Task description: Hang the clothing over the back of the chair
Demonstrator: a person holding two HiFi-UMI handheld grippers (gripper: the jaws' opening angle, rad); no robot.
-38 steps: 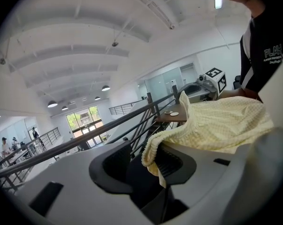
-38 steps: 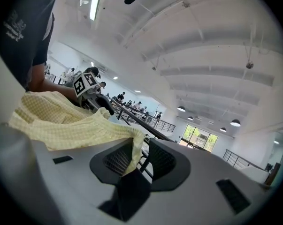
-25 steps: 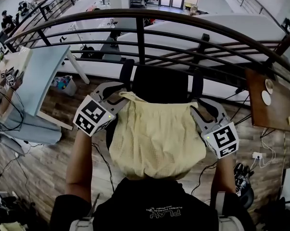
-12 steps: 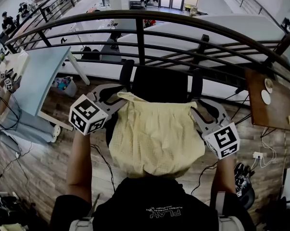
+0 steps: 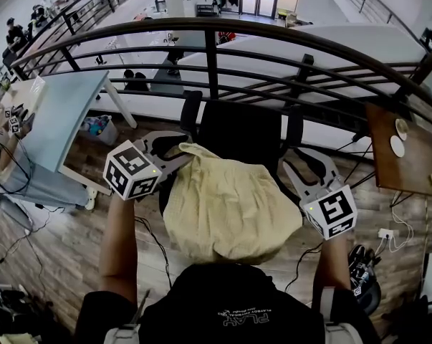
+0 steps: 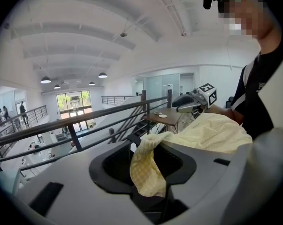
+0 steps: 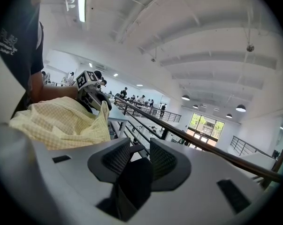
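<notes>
One corner of the soft, light yellow clothing [image 5: 230, 206] at frame centre is pinched by the left gripper [image 5: 178, 147], just below the chair [image 5: 241, 127]. The right gripper [image 5: 296, 165] has just been opening and stands wide and empty. The limp free corner probably needs retaking.

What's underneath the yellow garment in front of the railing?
The yellow garment covers the near part of a black chair; only the chair's far part shows beyond it. The rest underneath is hidden. The left tongs grip one corner.

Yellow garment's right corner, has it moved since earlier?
Yes. The right gripper, jaws just opening and empty, let go; the yellow garment slid left across the black chair back.
</notes>
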